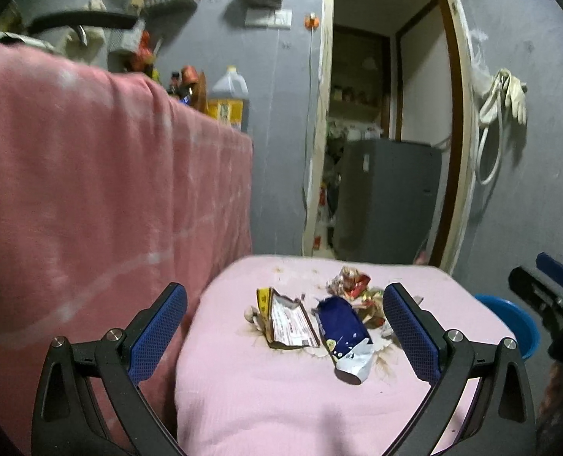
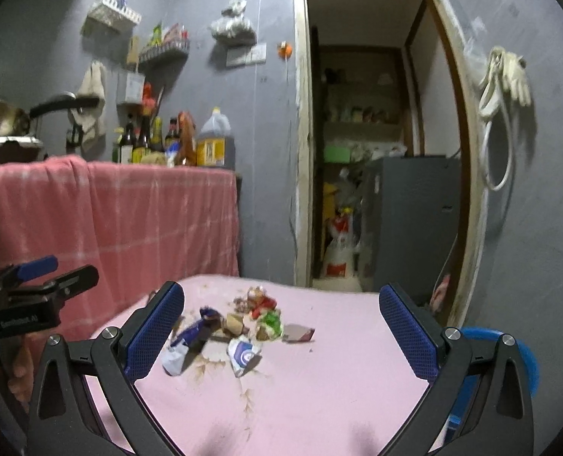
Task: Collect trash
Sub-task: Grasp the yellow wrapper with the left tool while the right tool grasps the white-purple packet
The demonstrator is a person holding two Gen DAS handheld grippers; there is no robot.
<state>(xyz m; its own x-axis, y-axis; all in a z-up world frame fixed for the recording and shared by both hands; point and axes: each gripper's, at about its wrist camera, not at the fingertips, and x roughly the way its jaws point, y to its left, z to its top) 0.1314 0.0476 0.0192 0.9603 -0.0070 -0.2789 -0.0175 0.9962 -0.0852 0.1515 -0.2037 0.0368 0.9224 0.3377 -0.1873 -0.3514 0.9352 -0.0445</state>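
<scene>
A heap of wrappers lies on a pink-covered table. In the left wrist view I see a torn brown and white wrapper, a dark blue wrapper and a crumpled red one. My left gripper hangs open above the near side of the heap, holding nothing. In the right wrist view the blue wrapper, a white and blue piece, a green wrapper and a red one show. My right gripper is open over them, empty.
A blue basin sits low to the right of the table, its rim also seen as the blue basin. A counter draped in pink cloth stands to the left with bottles on it. A doorway with a dark fridge lies behind.
</scene>
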